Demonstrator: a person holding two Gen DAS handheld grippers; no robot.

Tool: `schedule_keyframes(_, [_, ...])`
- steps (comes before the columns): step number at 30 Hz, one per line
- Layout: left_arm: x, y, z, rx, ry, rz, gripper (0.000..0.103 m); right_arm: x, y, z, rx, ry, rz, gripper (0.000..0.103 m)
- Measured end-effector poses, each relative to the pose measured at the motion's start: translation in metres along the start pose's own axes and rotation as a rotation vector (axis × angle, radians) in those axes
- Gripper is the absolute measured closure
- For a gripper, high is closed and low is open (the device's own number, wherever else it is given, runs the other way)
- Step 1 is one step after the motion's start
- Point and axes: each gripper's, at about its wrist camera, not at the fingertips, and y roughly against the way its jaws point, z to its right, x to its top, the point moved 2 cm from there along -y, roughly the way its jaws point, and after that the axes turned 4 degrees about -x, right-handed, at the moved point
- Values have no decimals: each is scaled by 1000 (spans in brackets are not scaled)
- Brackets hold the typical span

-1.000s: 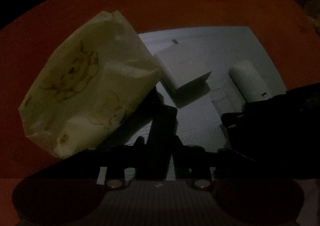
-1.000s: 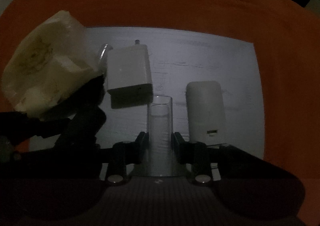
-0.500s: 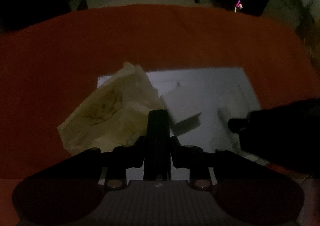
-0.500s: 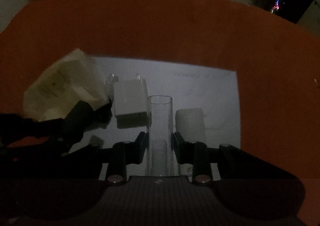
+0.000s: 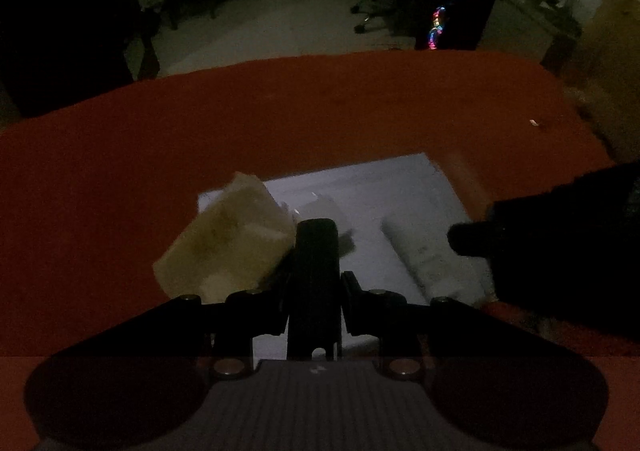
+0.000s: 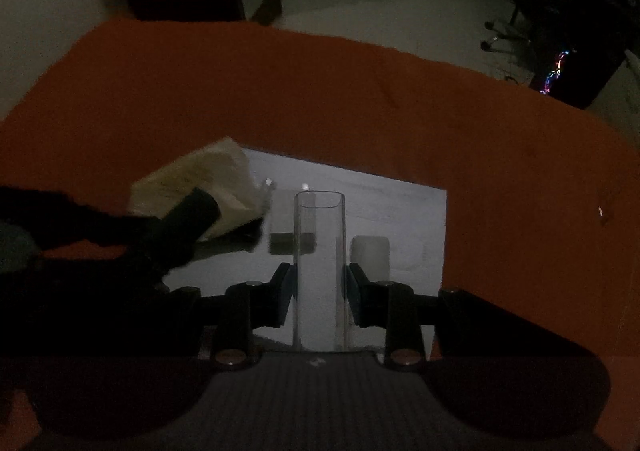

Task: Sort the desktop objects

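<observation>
Two hand-held grippers: left hand-held gripper (image 5: 315,283) is pinching one black block; right hand-held gripper (image 6: 319,283) is pinching one clear tube (image 6: 319,251).
Worktop (image 6: 360,99): one tissue pack (image 6: 200,179), one white charger (image 6: 283,211), one white case (image 6: 370,255) are lying on one white sheet (image 6: 380,203).

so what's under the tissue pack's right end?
The tissue pack overlaps the left edge of the white sheet, beside the white charger. The rest lies on red cloth. Whatever is beneath is hidden.

The matte black, two-fingered left gripper (image 5: 314,279) and its twin right gripper (image 6: 319,283) are showing ribbed grey bodies, round brass-coloured screws and blue-edged pads.
</observation>
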Motion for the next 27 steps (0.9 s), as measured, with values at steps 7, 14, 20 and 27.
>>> schedule_keyframes(7, [-40,24,19,-71,37,37,81,-24,40,13,56,-88,52,71])
schedule_keyframes(14, [-96,10,30,-119,0,-8,81,-66,38,-2,-19,33,70,71])
schedule_keyframes(20, [-129,-6,36,-148,-52,-54,81,-102,32,-19,16,86,23,71])
schedule_keyframes(27, [-158,-23,31,-110,-62,-86,81,-145,4,-41,27,160,-97,71])
